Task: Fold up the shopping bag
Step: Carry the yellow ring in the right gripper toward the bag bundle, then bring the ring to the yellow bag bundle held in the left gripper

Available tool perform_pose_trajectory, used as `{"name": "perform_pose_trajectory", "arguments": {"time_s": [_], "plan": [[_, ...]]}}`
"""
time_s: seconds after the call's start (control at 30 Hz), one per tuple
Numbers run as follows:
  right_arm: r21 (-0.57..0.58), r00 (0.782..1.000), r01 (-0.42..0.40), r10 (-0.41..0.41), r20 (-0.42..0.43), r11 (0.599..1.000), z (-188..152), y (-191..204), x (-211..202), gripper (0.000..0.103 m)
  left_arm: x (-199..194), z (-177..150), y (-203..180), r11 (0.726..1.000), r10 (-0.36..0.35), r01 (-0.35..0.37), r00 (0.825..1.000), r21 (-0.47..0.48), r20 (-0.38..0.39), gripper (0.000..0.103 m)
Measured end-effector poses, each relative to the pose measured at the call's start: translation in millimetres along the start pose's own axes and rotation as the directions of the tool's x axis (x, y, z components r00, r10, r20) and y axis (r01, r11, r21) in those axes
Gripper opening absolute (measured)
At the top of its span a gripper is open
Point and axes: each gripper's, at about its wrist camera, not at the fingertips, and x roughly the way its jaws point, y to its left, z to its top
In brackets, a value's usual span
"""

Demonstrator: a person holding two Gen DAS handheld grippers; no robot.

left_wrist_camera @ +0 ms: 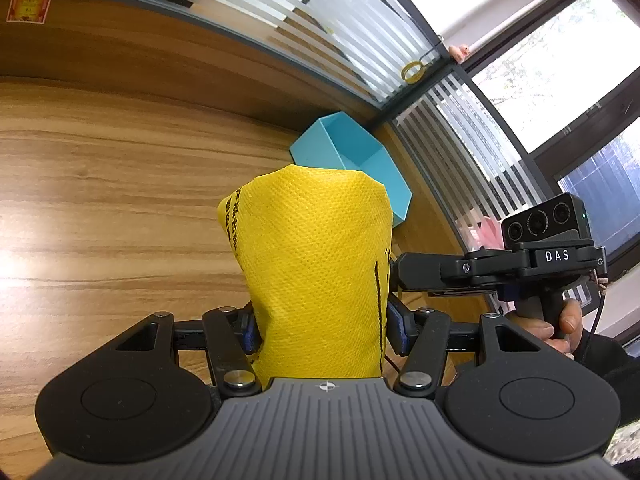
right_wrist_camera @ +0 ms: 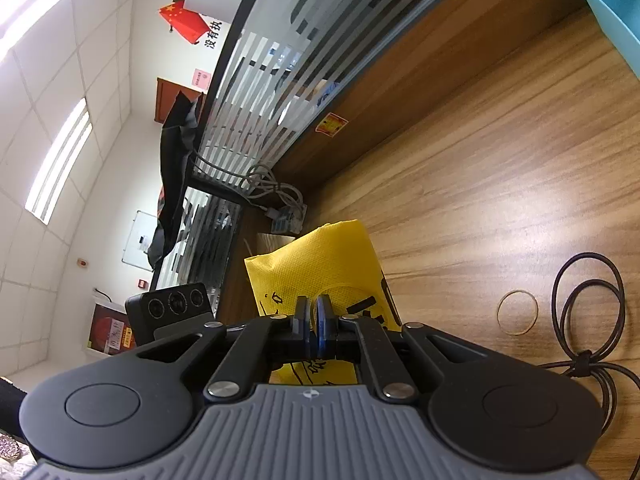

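A yellow non-woven shopping bag [left_wrist_camera: 316,264] with black print is folded into a narrow bundle and held above the wooden desk [left_wrist_camera: 120,200]. My left gripper [left_wrist_camera: 324,322] is shut on its lower part, one blue pad [left_wrist_camera: 250,330] pressed to each side. From the right, my right gripper [left_wrist_camera: 398,270] meets the bundle's right edge. In the right wrist view the right gripper [right_wrist_camera: 314,314] has its blue pads almost together, pinching a layer of the bag [right_wrist_camera: 320,264], which spreads beyond and under them. A hand [left_wrist_camera: 560,324] holds the right handle.
A teal open box [left_wrist_camera: 360,156] stands on the desk just behind the bag, near the striped glass partition [left_wrist_camera: 320,32]. A rubber band [right_wrist_camera: 518,312] and a coiled black cable [right_wrist_camera: 588,300] lie on the desk right of the bag. White cables [right_wrist_camera: 276,196] sit at the far corner.
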Motion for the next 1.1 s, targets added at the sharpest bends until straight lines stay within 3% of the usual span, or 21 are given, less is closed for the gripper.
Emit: {"name": "perform_pose_trajectory", "arguments": {"time_s": [0.37, 0.47, 0.67, 0.87, 1.1], "plan": [[0.023, 1.000, 0.010, -0.010, 0.001, 1.000, -0.5, -7.5, 1.9, 0.010, 2.5, -2.0, 0.6, 1.000, 0.003, -0.003, 1.000, 0.016, -0.011, 0.057], [0.028, 1.000, 0.022, -0.023, 0.007, 0.999, -3.2, -6.0, 5.7, 0.002, 3.4, -2.8, 1.4, 1.000, 0.008, -0.008, 1.000, 0.023, -0.006, 0.055], [0.066, 0.998, 0.030, -0.034, 0.058, 0.997, -4.2, -9.9, -2.9, 0.002, 1.5, -5.1, 10.1, 1.000, -0.001, 0.001, 1.000, -0.010, 0.024, 0.053], [0.093, 0.991, 0.071, -0.080, 0.103, 0.993, -2.4, -19.8, -18.9, 0.002, -4.3, -3.1, 15.2, 0.998, -0.051, 0.053, 0.997, -0.037, 0.053, 0.053], [0.078, 0.991, 0.116, -0.121, 0.062, 0.990, -4.6, -24.7, -11.0, 0.002, -3.9, -2.9, 6.1, 0.995, -0.102, 0.102, 0.994, 0.006, 0.033, 0.054]]}}
